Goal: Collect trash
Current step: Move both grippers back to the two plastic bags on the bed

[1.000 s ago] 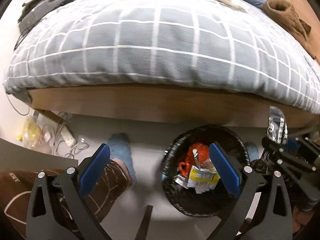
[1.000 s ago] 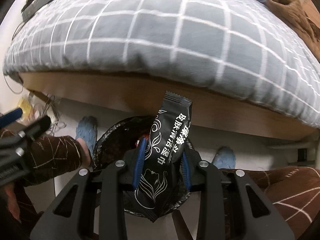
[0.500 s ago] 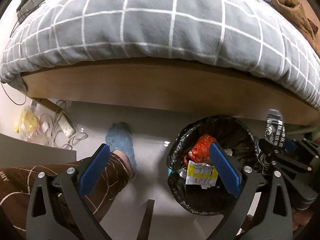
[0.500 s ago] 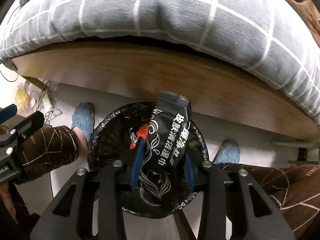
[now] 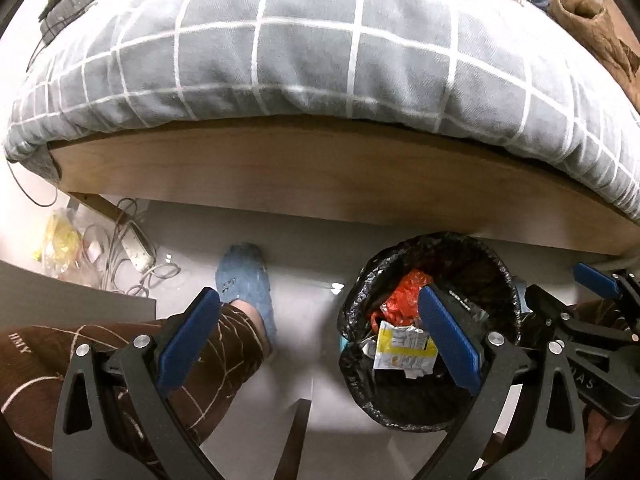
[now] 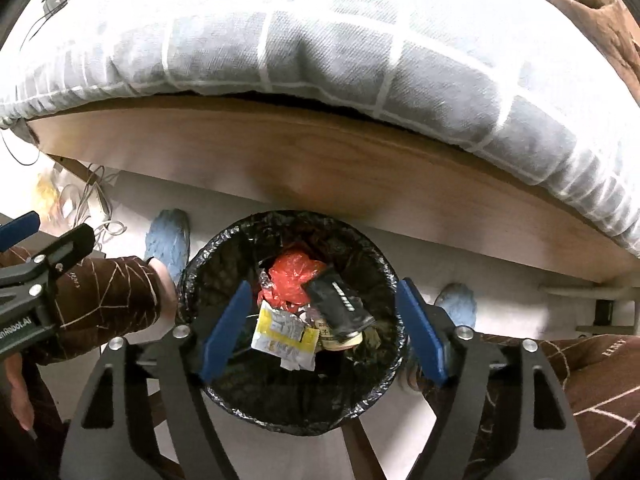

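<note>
A: Where is the black wrapper (image 6: pixel 339 307) sitting relative to the right gripper (image 6: pixel 322 328)?

B: It is lying inside the bin (image 6: pixel 224 248), between the two blue pads and a little beyond them, on top of the other rubbish. The pads are standing wide apart and are touching nothing; the wrapper is lying loose below them.

A: What is lying around it?

B: A red plastic bag (image 6: pixel 294 276) is resting just past it, towards the bed frame (image 6: pixel 320 160), and a yellow-and-white packet (image 6: pixel 284 334) is sitting just to its left, near the left pad. Whether the wrapper is touching the packet, I cannot tell.

A: And the left gripper (image 5: pixel 320 340)?

B: It is hanging wide open too, gripping nothing. From its camera the bin (image 5: pixel 496 256) is sitting to the right, with the right pad overlapping the rim and the red bag (image 5: pixel 404 292) and packet (image 5: pixel 402 346) showing beside it. The black wrapper is mostly hidden there.

A: Anything else near the tools?

B: A blue slipper (image 5: pixel 244 280) is standing on the floor beyond the left pad, and the checked duvet (image 5: pixel 320 48) is hanging over the bed frame further ahead.
</note>
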Demonstrator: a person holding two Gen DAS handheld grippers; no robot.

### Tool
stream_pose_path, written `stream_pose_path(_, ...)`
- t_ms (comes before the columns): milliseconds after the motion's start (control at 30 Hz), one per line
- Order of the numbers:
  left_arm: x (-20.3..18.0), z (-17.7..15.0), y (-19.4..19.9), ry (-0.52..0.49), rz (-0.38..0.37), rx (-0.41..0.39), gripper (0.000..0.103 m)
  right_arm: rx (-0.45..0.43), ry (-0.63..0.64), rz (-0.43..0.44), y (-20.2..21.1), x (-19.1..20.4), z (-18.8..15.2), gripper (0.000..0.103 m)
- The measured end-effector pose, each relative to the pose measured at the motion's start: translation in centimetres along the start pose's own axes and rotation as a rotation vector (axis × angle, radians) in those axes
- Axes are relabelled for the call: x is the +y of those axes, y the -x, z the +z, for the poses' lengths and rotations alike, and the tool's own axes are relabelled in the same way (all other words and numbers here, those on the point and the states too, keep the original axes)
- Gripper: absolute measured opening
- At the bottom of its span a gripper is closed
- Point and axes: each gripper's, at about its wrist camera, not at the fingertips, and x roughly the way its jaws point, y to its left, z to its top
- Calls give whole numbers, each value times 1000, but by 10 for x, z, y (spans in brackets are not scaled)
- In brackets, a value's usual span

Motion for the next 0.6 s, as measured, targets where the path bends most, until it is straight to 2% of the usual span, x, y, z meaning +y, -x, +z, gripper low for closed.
stream_pose_path(133, 0, 4, 15, 5, -11, -30, 97, -35, -19, -8, 18, -11, 1, 84)
stream_pose_path(267, -2, 11, 33, -6, -9, -69, 97, -105, -46, -15, 50, -22, 3, 93)
stream_pose_path(600, -4, 34, 75, -12, -19, -146, 97, -248, -46, -43, 112, -42, 20, 96)
